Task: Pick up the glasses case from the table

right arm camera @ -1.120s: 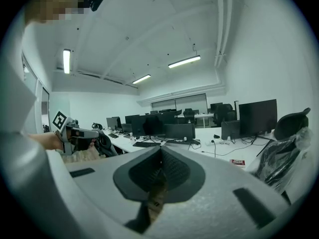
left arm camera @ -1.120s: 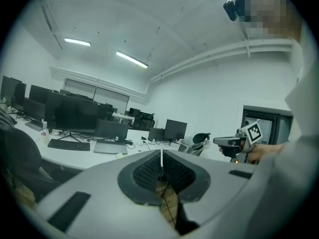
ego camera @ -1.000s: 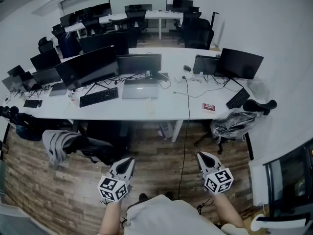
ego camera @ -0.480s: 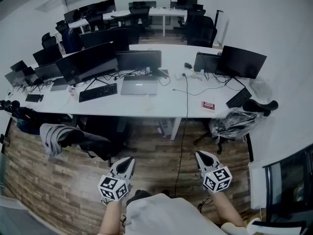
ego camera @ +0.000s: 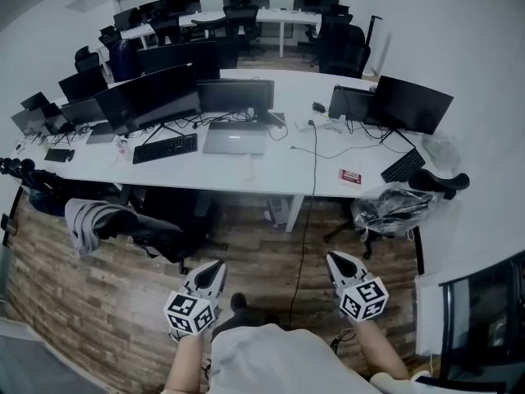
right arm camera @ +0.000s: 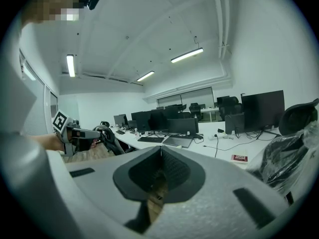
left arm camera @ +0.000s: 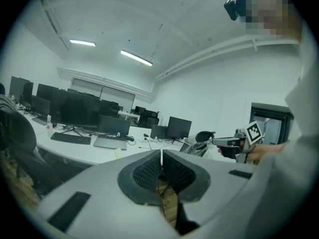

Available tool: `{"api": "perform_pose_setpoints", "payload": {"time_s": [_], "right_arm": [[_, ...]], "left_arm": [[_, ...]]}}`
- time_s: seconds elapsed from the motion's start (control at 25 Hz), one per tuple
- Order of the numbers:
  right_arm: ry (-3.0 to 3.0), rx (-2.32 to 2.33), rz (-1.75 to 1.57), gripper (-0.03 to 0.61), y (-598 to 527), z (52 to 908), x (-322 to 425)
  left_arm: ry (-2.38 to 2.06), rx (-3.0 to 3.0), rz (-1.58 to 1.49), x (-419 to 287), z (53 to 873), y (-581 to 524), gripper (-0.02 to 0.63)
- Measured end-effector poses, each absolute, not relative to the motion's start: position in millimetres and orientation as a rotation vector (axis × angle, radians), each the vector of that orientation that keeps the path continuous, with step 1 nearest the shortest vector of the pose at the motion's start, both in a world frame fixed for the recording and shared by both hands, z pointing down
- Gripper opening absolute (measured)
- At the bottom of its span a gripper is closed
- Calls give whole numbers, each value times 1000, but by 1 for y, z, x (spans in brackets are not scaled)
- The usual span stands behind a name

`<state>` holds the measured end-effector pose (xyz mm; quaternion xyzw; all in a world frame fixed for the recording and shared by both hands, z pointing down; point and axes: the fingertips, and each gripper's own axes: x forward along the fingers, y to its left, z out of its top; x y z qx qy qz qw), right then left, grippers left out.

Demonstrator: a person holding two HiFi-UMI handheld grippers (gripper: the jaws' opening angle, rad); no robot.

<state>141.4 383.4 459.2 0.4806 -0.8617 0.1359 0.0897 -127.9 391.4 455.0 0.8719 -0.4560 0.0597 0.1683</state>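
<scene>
2 units, left gripper point(ego camera: 217, 266) and right gripper point(ego camera: 335, 258): jaws pressed together, empty.
Head view places pale glasses case point(ego camera: 248, 169) at desk point(ego camera: 283, 175) front edge, before laptop point(ego camera: 234, 140); jaw closure reads only in the 2 gripper views.

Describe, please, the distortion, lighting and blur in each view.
Head view: fisheye bows the long white desk, evenly lit, sharp. Left gripper view: dark round vignette, bright ceiling strip lights, mosaic patch top right. Right gripper view: same vignette, patch top left.

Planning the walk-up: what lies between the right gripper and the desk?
Head view: mostly bare wood floor between right gripper and desk, crossed by a black cable dropping off the desk; a plastic-covered chair stands just right.
</scene>
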Motion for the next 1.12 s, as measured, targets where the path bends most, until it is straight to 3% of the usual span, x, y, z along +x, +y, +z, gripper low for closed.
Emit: {"api": "perform_pose_setpoints", "payload": {"time_s": [1.12], "right_arm": [[-2465,1473,457,8,241,479,96]], "left_arm": [[-1175,2492,188,-163,474,223,12]]}}
